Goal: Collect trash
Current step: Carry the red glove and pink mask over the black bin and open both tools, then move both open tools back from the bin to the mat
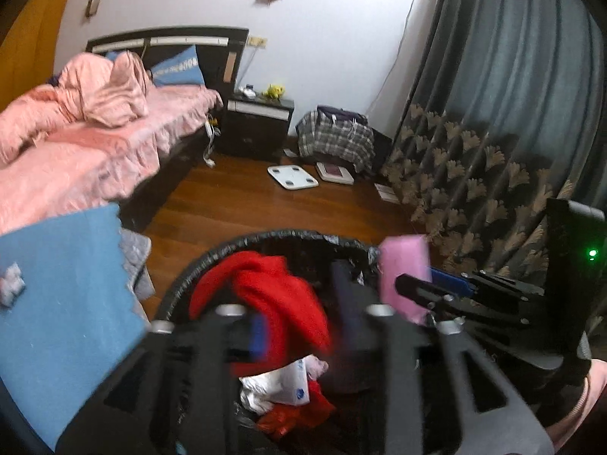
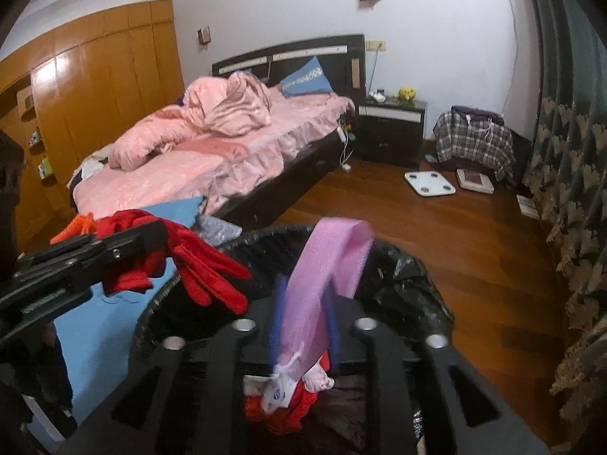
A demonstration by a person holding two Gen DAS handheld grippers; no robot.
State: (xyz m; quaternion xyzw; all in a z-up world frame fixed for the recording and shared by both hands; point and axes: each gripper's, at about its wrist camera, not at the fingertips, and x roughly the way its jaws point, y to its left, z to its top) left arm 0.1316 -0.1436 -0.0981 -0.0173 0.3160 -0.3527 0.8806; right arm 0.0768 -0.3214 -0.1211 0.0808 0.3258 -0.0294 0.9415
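A round bin lined with a black bag [image 1: 288, 236] [image 2: 409, 280] stands on the wood floor below both grippers. It holds red and white trash [image 1: 288, 386] [image 2: 280, 398]. My left gripper [image 1: 299, 326] is shut on a red glove [image 1: 277, 295], which hangs over the bin; it also shows in the right wrist view [image 2: 205, 265]. My right gripper [image 2: 303, 314] is shut on a pink cloth strip [image 2: 326, 265], upright over the bin; it also shows in the left wrist view [image 1: 404, 276].
A bed with pink bedding [image 2: 197, 159] is at the left, a blue cloth [image 1: 64, 303] beside the bin. A dark nightstand [image 1: 258, 129], plaid bag [image 1: 334, 136], white scale [image 1: 292, 177] and curtain [image 1: 493, 151] lie beyond.
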